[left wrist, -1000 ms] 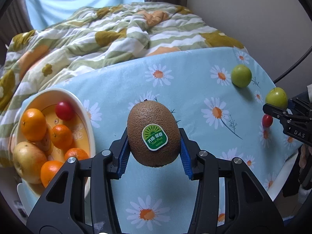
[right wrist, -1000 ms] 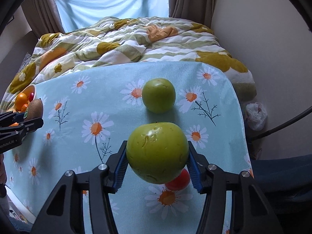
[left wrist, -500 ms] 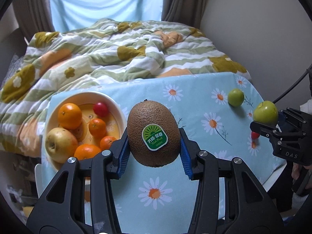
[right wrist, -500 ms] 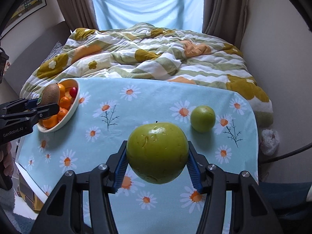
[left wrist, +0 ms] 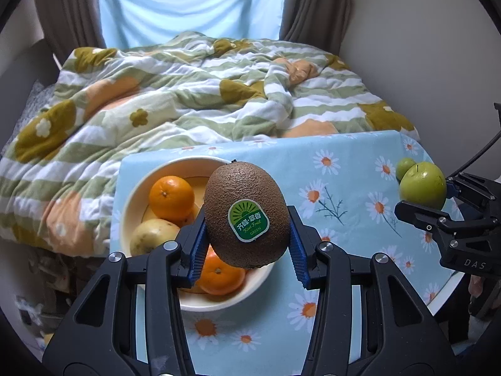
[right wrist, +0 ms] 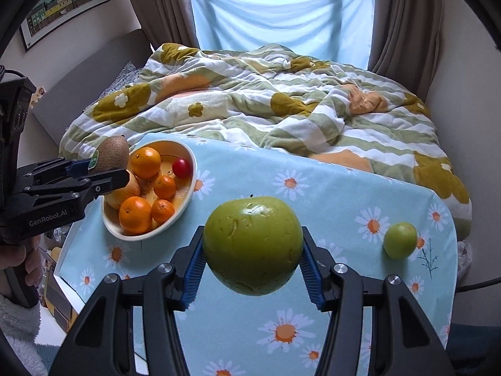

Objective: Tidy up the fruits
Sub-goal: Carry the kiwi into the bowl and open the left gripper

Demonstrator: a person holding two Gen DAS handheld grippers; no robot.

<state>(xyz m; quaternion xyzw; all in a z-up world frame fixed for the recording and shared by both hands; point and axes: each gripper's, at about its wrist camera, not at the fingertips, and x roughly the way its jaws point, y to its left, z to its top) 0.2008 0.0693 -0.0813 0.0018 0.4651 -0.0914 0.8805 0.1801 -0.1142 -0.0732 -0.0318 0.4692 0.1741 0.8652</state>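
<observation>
Both grippers have swung toward the cream bowl (right wrist: 191, 169) of oranges at the left end of the daisy tablecloth (right wrist: 328, 194) — a sign both fruits are headed for it. Left of and above the bowl's near rim, the left gripper (right wrist: 106, 169) is clamped on a fuzzy brown kiwi (left wrist: 247, 213) bearing a green sticker. Right of the bowl, over the cloth, the right gripper (right wrist: 252, 269) squeezes a scuffed green apple (right wrist: 252, 244) — a smaller green fruit (right wrist: 400, 239) lies far right.
</observation>
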